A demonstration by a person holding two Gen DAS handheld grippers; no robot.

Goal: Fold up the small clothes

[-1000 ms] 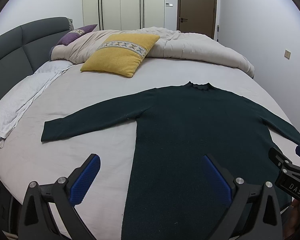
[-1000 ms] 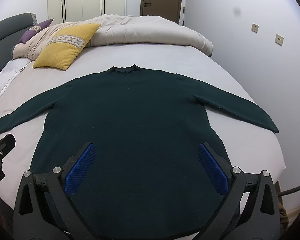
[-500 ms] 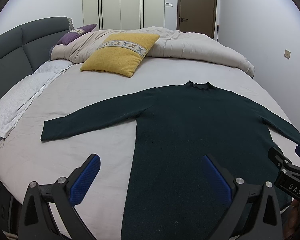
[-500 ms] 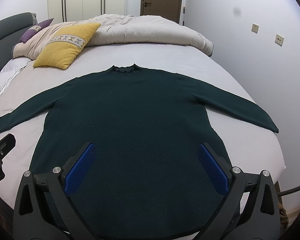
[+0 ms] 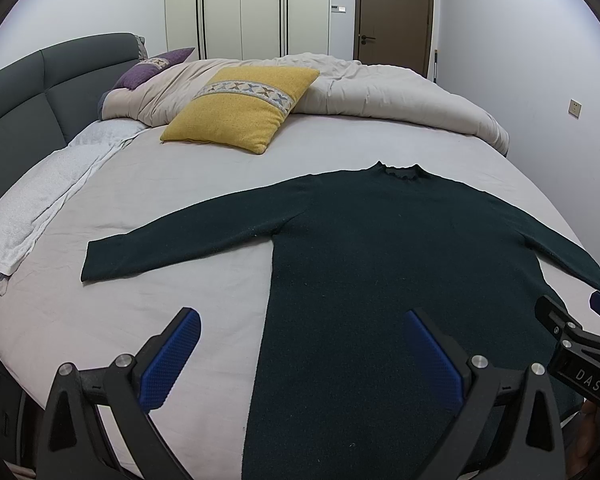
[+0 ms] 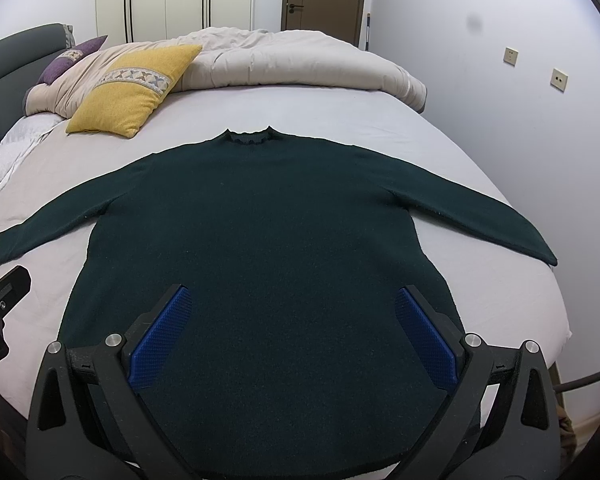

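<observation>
A dark green long-sleeved sweater (image 5: 380,264) lies flat on the bed, face up, collar away from me, both sleeves spread out; it also shows in the right wrist view (image 6: 268,240). My left gripper (image 5: 300,356) is open and empty, held above the sweater's lower left side and the sheet. My right gripper (image 6: 292,332) is open and empty, held above the sweater's lower body. The right gripper's body shows at the right edge of the left wrist view (image 5: 576,344).
The bed (image 5: 180,208) has a pale grey sheet. A yellow cushion (image 5: 240,108) and a rumpled beige duvet (image 5: 380,92) lie at the far side. A white towel (image 5: 48,192) lies along the left by the grey headboard (image 5: 32,92). A wall (image 6: 520,140) stands close on the right.
</observation>
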